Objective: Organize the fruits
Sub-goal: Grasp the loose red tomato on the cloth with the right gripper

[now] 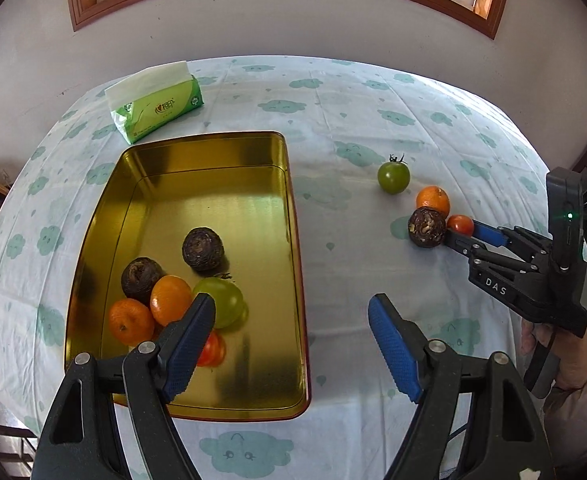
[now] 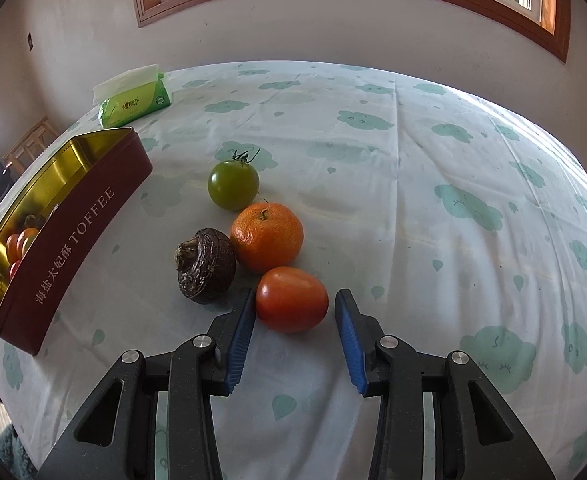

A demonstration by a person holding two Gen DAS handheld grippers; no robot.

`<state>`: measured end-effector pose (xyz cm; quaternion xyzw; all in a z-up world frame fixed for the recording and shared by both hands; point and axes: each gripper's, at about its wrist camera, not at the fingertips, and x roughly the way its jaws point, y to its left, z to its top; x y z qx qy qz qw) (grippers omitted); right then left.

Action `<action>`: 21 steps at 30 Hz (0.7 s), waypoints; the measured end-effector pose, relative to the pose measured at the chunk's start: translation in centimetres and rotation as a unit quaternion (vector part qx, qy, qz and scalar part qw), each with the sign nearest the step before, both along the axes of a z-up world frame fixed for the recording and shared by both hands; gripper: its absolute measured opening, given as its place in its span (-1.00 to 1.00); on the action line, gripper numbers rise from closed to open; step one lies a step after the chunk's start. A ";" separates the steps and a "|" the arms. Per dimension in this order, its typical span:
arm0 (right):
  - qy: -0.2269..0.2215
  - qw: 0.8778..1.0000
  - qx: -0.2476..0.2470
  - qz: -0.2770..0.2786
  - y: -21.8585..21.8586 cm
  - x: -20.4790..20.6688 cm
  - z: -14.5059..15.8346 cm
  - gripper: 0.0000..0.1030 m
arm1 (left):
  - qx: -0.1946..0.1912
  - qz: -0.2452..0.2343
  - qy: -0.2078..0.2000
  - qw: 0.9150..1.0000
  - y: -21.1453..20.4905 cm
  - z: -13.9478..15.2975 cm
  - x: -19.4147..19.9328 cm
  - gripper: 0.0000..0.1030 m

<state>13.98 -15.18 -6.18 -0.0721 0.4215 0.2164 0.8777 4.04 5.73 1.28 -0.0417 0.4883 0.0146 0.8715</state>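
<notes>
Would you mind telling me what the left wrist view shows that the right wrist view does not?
Only the left wrist view shows the tin's full contents: two dark fruits, two oranges, a green tomato and a red one, plus the right tool from outside. Only the right wrist view shows the tin's red TOFFEE side and the open tool straddling the red tomato. Both show the four loose fruits, the tissue pack and the tablecloth.

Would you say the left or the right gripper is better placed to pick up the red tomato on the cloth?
Right. The right gripper is open, its fingers either side of the red tomato; the left gripper hangs open by the tin.
</notes>
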 end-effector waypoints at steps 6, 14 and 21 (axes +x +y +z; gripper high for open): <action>-0.005 1.000 0.004 -0.005 -0.1 0.1 -0.1 -0.30 | -0.005 -0.024 0.003 1.000 -2.5 -0.7 1.1 0.47; -0.019 0.999 -0.001 -0.038 -2.8 0.4 -0.1 -0.30 | -0.022 -0.049 -0.009 0.999 -5.5 -1.6 2.6 0.47; -0.025 0.996 -0.010 -0.086 -6.6 1.3 0.0 -0.30 | -0.027 -0.059 -0.004 0.998 -7.8 -3.2 4.6 0.47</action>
